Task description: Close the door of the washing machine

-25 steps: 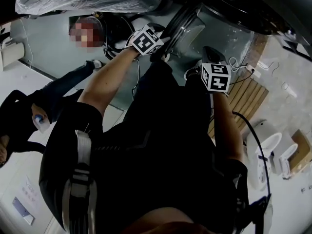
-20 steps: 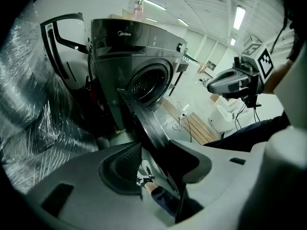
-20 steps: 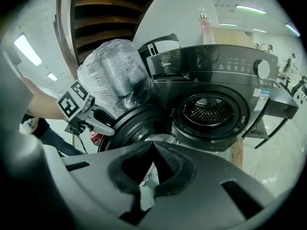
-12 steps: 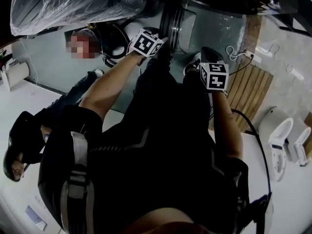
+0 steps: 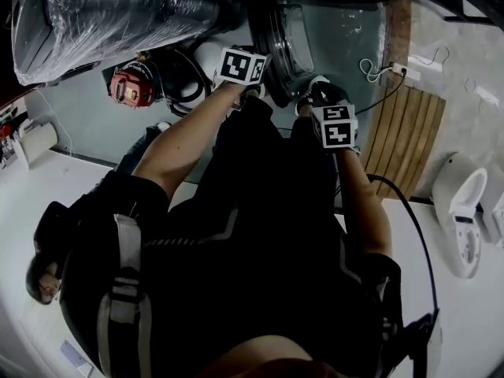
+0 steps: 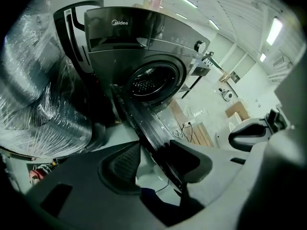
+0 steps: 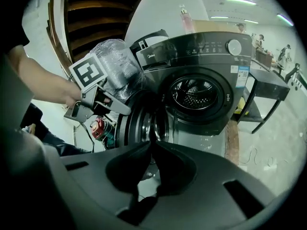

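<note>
The dark front-loading washing machine (image 7: 201, 56) stands with its drum (image 7: 196, 92) showing. Its round door (image 5: 279, 30) hangs swung out, seen edge-on in the left gripper view. My left gripper (image 6: 154, 150) is open, its jaws having widened in the last second. The door's rim (image 6: 144, 123) runs between them, close against the right finger, with a gap to the left pad. My right gripper (image 7: 151, 147) sits just before the door (image 7: 141, 121). Its jaws have just been opening to a narrow crack with nothing between them. From the head view both grippers (image 5: 250, 85) (image 5: 319, 97) are at the door.
A bulky plastic-wrapped appliance (image 5: 102, 14) stands left of the machine, with a red device (image 5: 130, 87) and cables on the floor below it. To the right lie wooden slats (image 5: 405, 132), a cable (image 5: 386, 69) and a white fixture (image 5: 461, 211). Another person (image 5: 47, 250) is at left.
Both hands have shifted sideways with the door, which now looks narrower and more edge-on from the head. The right gripper has drawn closer to the door and the left gripper.
</note>
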The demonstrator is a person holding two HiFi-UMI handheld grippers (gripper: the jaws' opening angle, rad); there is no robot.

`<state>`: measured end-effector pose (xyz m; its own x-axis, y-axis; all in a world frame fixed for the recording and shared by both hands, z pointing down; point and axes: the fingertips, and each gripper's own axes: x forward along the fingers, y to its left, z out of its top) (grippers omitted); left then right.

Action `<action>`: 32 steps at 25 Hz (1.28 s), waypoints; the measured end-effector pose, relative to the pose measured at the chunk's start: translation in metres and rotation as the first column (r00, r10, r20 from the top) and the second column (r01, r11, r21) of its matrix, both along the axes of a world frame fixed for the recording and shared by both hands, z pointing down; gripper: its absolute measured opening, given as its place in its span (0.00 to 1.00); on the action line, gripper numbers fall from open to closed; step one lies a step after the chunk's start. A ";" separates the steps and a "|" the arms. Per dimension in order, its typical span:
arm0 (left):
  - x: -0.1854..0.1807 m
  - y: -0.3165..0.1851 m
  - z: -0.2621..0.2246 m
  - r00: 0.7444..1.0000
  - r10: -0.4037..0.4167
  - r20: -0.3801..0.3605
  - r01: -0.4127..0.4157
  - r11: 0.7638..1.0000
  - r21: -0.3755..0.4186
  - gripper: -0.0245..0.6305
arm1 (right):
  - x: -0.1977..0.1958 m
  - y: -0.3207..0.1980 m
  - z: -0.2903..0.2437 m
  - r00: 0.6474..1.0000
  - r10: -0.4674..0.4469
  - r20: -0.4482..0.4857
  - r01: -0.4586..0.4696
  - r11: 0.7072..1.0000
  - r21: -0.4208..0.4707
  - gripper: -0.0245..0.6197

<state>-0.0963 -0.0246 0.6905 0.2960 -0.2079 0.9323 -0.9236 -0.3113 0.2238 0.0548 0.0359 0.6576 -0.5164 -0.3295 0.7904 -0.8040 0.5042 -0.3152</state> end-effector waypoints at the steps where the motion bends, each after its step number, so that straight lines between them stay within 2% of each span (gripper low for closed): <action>1: 0.006 -0.001 0.000 1.000 -0.011 -0.005 0.011 1.000 -0.001 0.32 | 0.000 0.005 0.002 1.000 -0.010 0.008 0.010 1.000 -0.006 0.10; 4: 0.023 -0.008 -0.001 0.998 -0.051 -0.024 0.051 0.999 0.007 0.32 | -0.003 0.015 0.010 0.998 -0.057 0.025 0.057 0.998 -0.014 0.15; 10: 0.056 -0.026 -0.003 0.985 -0.173 -0.011 0.173 0.985 0.012 0.33 | 0.007 0.025 0.032 0.993 -0.121 0.006 0.121 0.992 -0.021 0.26; 14: 0.076 -0.039 -0.005 0.976 -0.213 -0.034 0.214 0.977 0.002 0.34 | 0.021 0.019 0.047 0.986 -0.156 -0.056 0.156 0.988 -0.012 0.27; 21: 0.097 -0.057 -0.008 0.964 -0.263 -0.042 0.263 0.965 -0.019 0.34 | 0.040 -0.006 0.063 0.986 -0.137 -0.091 0.137 0.991 -0.008 0.26; 23: 0.105 -0.057 -0.011 0.973 -0.229 -0.037 0.228 0.973 -0.026 0.34 | 0.045 -0.012 0.067 0.987 -0.135 -0.085 0.134 0.991 -0.014 0.24; 27: 0.121 -0.059 -0.016 0.998 -0.064 -0.026 0.064 0.998 -0.010 0.34 | 0.059 -0.030 0.074 0.984 -0.121 -0.128 0.122 0.993 0.001 0.21; 30: 0.125 -0.063 -0.016 0.999 0.046 -0.013 -0.046 0.999 0.008 0.34 | 0.069 -0.043 0.078 0.983 -0.094 -0.156 0.095 0.995 -0.003 0.19; 32: 0.126 -0.065 -0.016 0.992 0.128 0.011 -0.129 0.991 0.026 0.34 | 0.074 -0.051 0.081 0.982 -0.084 -0.167 0.084 0.996 -0.011 0.20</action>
<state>0.0297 -0.0899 0.6742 0.3136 -0.1938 0.9296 -0.8775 -0.4332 0.2057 0.1286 -0.0153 0.7385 -0.4022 -0.2871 0.8693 -0.8004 0.5713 -0.1816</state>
